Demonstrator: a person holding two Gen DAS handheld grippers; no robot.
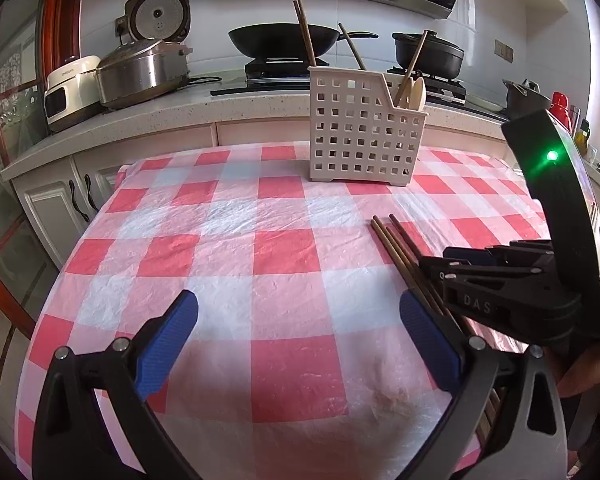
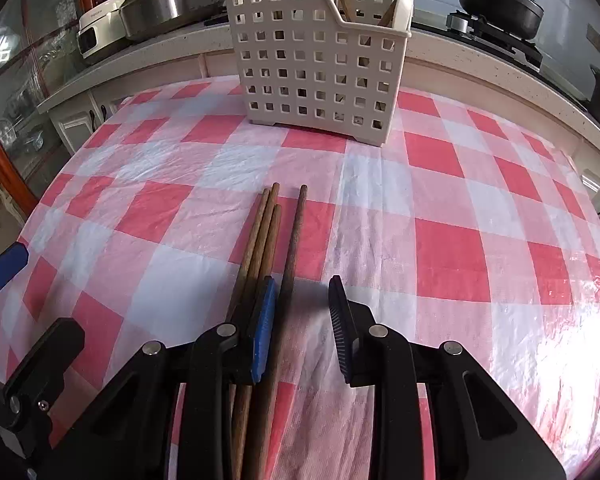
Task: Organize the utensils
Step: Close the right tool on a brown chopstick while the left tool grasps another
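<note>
So the right gripper (image 2: 302, 320) has its jaws narrowed down, and one dark wooden chopstick (image 2: 290, 276) runs straight through the gap between them. The blue pad (image 2: 262, 328) on the left finger sits just beside it, maybe touching, while the black ribbed pad on the other side still has daylight between it and the stick, so it's not pinched as far as I can see. Three more chopsticks (image 2: 260, 240) lie in a tight bunch just outside the blue pad, running under the gripper body.

The left gripper (image 1: 298, 344) is spread wide with nothing between its blue pads, just hanging over the red and white checked tablecloth (image 1: 228, 256). From its camera you can see the right gripper parked over the near ends of the sticks, with a bit of the person's hand (image 1: 588, 376) behind it.

Further back on the table stands the white perforated utensil caddy (image 2: 316, 64), well apart from the loose sticks, already with a few chopsticks and a pale spoon (image 1: 418, 92) poking out of it. Behind that is the counter with a wok (image 1: 284, 40) on the stove, a black pot and rice cookers
</note>
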